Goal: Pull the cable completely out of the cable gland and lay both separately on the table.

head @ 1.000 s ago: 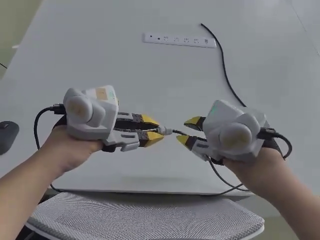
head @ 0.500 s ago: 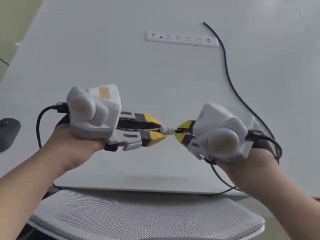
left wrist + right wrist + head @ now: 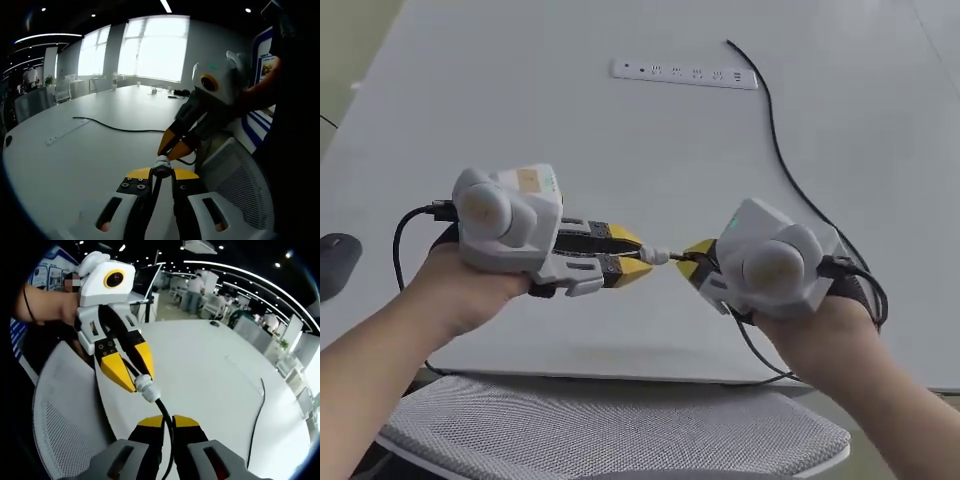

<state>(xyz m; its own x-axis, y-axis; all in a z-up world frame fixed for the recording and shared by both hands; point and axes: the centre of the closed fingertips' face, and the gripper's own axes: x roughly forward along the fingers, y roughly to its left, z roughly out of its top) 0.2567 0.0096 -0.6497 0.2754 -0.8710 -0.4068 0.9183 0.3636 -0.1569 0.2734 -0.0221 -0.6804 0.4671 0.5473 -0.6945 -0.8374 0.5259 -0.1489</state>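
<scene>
Bottom of the head view: mesh chair back [image 3: 610, 435]. Centre, over the near edge of the table [image 3: 520, 120]: left gripper [image 3: 638, 257] clamps the white cable gland [image 3: 657, 257]; right gripper [image 3: 694, 262], jaws closed on the black cable [image 3: 677, 258], faces it tip to tip. Upper centre: power strip [image 3: 685, 75] lying flat, black cord [image 3: 780, 150] beside it.

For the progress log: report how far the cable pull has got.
Done: the left claw grips the gland, the right claw grips the cable beside it. In hand: the pull; the cable is not yet out of the gland. Left: draw it free, then lay both apart on the table.
</scene>
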